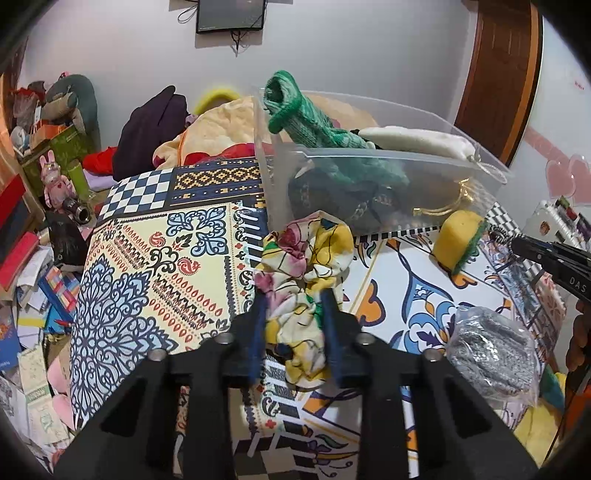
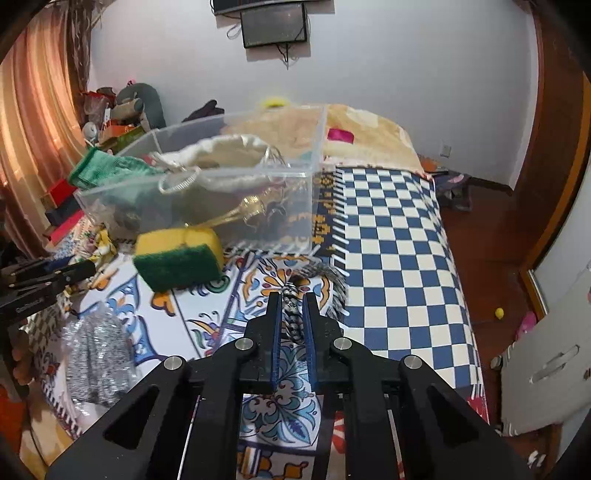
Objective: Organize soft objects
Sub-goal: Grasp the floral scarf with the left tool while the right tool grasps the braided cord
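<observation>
Left wrist view: the clear bin [image 1: 388, 162] already holds a green knit [image 1: 314, 125] and cream pouch [image 1: 417, 142], while beside it the left gripper [image 1: 295, 295] clamps a floral scrunchie [image 1: 306, 258], the right gripper [image 2: 293, 299] pinches a striped scrunchie [image 2: 293, 314], and the sponge [image 1: 456, 240] and steel scrubber [image 1: 491, 354] wait.

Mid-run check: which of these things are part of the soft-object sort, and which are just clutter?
Job: floral scrunchie in left gripper; striped scrunchie in right gripper; clear bin; sponge; steel scrubber.
Clutter: wall monitor; blanket; pink rabbit toy.

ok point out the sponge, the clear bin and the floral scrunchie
sponge [image 2: 177, 254], right wrist view, green scrub face
clear bin [image 1: 388, 162], left wrist view, near rim
floral scrunchie [image 1: 306, 258], left wrist view, middle folds
</observation>
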`<control>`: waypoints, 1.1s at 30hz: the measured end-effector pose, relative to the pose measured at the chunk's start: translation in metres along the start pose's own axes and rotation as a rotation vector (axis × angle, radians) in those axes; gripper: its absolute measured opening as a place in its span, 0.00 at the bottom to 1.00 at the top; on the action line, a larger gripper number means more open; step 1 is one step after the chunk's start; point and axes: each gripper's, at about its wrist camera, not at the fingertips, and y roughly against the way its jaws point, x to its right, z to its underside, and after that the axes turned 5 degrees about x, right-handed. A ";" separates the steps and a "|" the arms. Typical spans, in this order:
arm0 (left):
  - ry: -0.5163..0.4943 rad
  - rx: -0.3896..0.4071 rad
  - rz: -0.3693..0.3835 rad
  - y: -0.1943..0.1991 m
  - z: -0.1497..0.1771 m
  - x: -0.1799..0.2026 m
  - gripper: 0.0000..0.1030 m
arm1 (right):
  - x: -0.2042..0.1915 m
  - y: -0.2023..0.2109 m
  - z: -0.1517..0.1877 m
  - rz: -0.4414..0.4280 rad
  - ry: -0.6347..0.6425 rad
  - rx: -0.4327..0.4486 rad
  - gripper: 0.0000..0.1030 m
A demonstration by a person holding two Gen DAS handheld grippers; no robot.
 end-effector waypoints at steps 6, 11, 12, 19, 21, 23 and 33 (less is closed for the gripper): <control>-0.005 0.043 0.008 0.022 0.002 0.007 0.19 | -0.005 0.021 -0.007 -0.015 0.008 0.058 0.09; -0.031 0.111 0.031 0.050 -0.006 0.022 0.19 | -0.009 0.041 -0.016 -0.029 0.023 0.114 0.09; -0.040 0.129 0.036 0.057 -0.009 0.026 0.19 | -0.011 0.046 -0.018 -0.032 0.028 0.129 0.09; -0.083 0.227 0.058 0.080 -0.037 0.043 0.19 | -0.017 0.066 -0.036 -0.036 0.059 0.200 0.09; -0.092 0.249 0.066 0.085 -0.045 0.047 0.19 | -0.018 0.068 -0.039 -0.040 0.062 0.214 0.09; -0.096 0.268 0.063 0.086 -0.053 0.049 0.19 | -0.018 0.068 -0.040 -0.023 0.071 0.217 0.09; -0.095 0.259 0.079 0.073 -0.061 0.053 0.19 | 0.003 0.010 -0.016 0.009 0.022 0.023 0.60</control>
